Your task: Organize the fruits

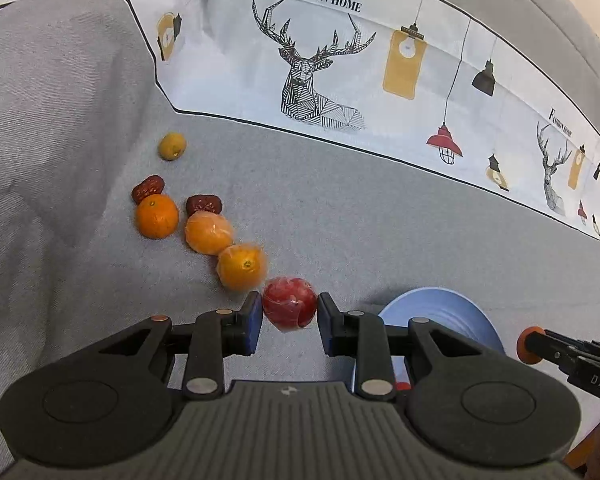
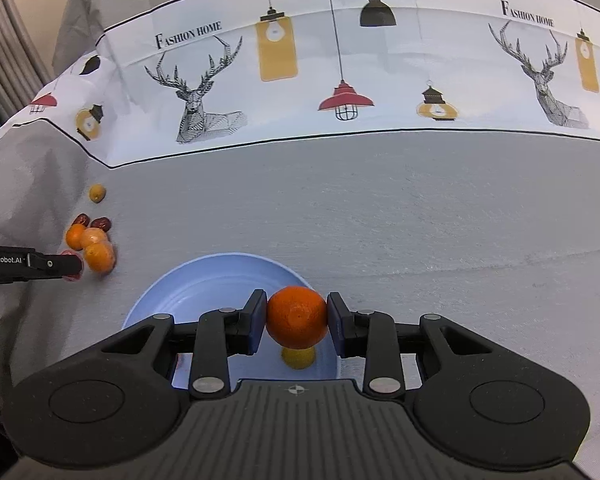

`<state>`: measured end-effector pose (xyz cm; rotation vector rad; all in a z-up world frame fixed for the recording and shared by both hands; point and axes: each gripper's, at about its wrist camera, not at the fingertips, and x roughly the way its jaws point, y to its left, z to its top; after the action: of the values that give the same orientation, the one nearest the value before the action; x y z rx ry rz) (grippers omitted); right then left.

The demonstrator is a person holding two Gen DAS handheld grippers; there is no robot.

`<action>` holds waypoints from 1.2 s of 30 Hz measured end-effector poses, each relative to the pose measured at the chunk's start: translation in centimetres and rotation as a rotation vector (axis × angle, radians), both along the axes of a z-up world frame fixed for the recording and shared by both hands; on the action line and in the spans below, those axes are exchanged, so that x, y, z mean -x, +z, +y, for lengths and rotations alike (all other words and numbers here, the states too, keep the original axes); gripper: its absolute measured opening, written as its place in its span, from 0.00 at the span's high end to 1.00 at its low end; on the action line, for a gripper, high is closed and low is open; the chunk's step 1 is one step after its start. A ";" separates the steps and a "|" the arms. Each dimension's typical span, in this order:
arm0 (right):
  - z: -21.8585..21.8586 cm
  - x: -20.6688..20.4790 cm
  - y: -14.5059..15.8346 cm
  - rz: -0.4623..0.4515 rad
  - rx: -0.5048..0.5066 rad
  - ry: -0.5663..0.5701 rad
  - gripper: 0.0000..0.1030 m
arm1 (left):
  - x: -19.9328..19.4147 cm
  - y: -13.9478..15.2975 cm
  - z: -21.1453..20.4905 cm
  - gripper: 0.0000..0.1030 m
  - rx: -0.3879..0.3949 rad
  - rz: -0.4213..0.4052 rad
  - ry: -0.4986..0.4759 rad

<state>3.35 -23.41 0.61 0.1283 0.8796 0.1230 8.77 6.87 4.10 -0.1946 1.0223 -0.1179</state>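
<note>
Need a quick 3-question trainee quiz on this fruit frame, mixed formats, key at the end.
1. True or false: the right claw carries an orange above the blue plate.
2. Which fruit sits between the left claw's pads? A) red apple B) kumquat C) red date
3. Fill in: a small ______ fruit already lies in the plate, below the carried orange.

Key:
1. True. A yellow fruit lies beneath it.
2. A. The red apple, wrapped in clear film, is between the pads; whether both pads touch it is unclear.
3. yellow
</note>
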 end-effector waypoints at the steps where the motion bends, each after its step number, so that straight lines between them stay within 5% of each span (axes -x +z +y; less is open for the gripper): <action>1: 0.0 -0.1 0.0 0.001 0.000 0.001 0.67 | 0.0 -0.1 0.0 0.69 0.001 0.000 -0.004; 8: 0.9 -0.5 -0.4 0.008 0.016 0.028 0.67 | 0.9 0.1 -2.7 0.68 -0.001 -0.032 -0.112; 21: 1.4 -0.8 -0.5 0.003 0.024 0.033 0.67 | 3.9 -1.3 -10.1 0.69 -0.008 -0.050 -0.510; 36: 1.7 -0.9 -0.6 0.008 0.029 0.039 0.67 | 3.9 -1.8 -11.4 0.68 -0.004 -0.058 -0.561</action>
<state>4.29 -21.75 0.00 0.0848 0.8921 0.1464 4.85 -4.52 2.34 0.1048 0.9966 -0.6270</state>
